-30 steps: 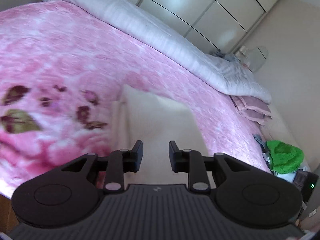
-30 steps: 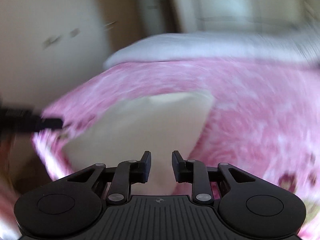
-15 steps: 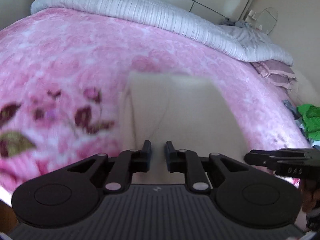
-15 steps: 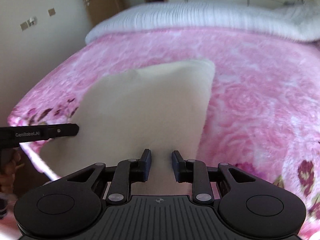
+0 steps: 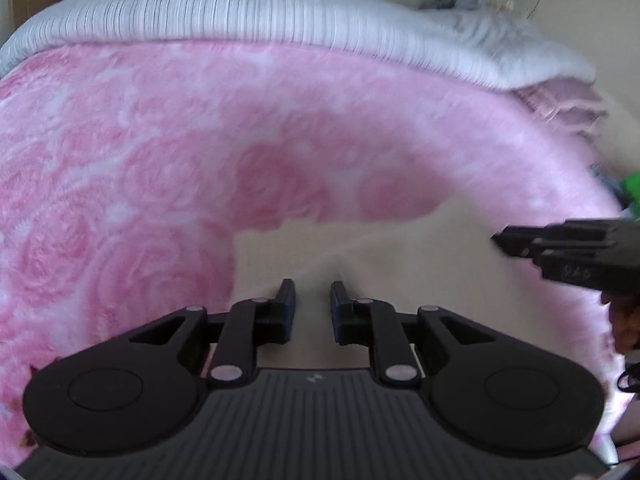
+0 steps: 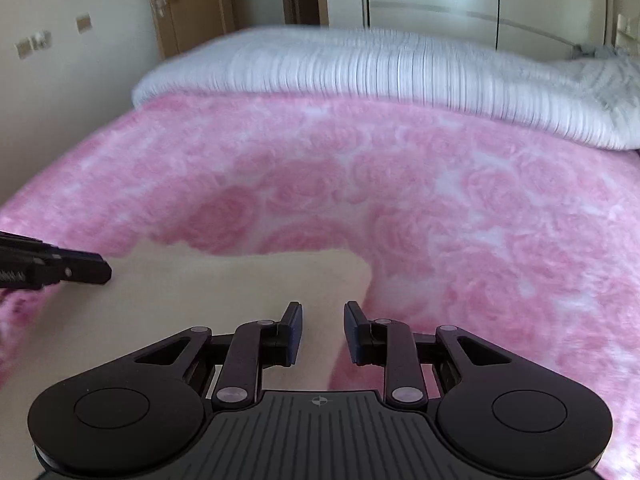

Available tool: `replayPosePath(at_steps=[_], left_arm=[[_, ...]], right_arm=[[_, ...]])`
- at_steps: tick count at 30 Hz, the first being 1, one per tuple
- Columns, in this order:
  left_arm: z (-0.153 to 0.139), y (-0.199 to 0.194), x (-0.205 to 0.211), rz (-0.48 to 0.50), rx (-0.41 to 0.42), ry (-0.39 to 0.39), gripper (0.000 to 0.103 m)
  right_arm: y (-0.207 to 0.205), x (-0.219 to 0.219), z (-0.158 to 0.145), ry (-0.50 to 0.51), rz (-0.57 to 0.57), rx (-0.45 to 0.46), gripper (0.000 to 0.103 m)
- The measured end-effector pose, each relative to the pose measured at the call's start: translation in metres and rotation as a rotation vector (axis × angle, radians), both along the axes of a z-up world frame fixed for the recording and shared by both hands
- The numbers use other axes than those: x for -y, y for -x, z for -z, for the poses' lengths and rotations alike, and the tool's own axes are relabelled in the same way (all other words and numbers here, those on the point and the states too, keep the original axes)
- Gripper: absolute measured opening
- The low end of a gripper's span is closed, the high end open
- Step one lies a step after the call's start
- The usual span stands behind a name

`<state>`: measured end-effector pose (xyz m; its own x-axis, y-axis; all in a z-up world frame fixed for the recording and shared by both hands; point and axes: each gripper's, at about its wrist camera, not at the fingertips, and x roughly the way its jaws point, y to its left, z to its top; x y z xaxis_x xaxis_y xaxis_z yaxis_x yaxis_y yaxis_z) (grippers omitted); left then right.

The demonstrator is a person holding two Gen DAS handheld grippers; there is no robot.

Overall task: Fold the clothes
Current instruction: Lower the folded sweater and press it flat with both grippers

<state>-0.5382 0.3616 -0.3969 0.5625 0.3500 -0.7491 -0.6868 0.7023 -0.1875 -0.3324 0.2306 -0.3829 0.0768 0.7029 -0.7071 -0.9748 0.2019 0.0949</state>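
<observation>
In the left wrist view, the left gripper (image 5: 312, 294) hangs over a cream garment (image 5: 400, 264) lying on the pink rose blanket (image 5: 160, 160) of the bed; its jaws have just been closing and stand narrowly apart, cloth showing in the gap, a grip impossible to tell; the right gripper (image 5: 500, 240) enters at 3 o'clock. In the right wrist view, its own jaws stand slightly parted over the garment's corner; grip unclear; the left gripper enters at 9 o'clock; a white ribbed duvet (image 6: 400, 76) lies at 12 o'clock.

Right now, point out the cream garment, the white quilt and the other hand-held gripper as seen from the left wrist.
cream garment (image 5: 400, 264), left wrist view, on its flat middle.
white quilt (image 5: 248, 12), left wrist view, on its ribbed top.
right hand-held gripper (image 5: 508, 242), left wrist view, at its fingertips.
</observation>
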Motion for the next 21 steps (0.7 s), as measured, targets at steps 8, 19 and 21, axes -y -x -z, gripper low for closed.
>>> replayPosePath(at_steps=[8,19,21], left_arm=[[0.006,0.003,-0.007,-0.012,0.023,0.018,0.017],[-0.013,-0.020,-0.003,0.028,0.038,-0.033,0.015],[0.001,-0.032,-0.007,0.038,-0.004,-0.042,0.020]], right_arm=[[-0.010,-0.010,0.018,0.017,0.011,-0.008,0.027],[-0.004,-0.013,0.003,-0.082,-0.027,0.000,0.027],[-0.001,-0.021,0.011,-0.079,-0.068,-0.016,0.027]])
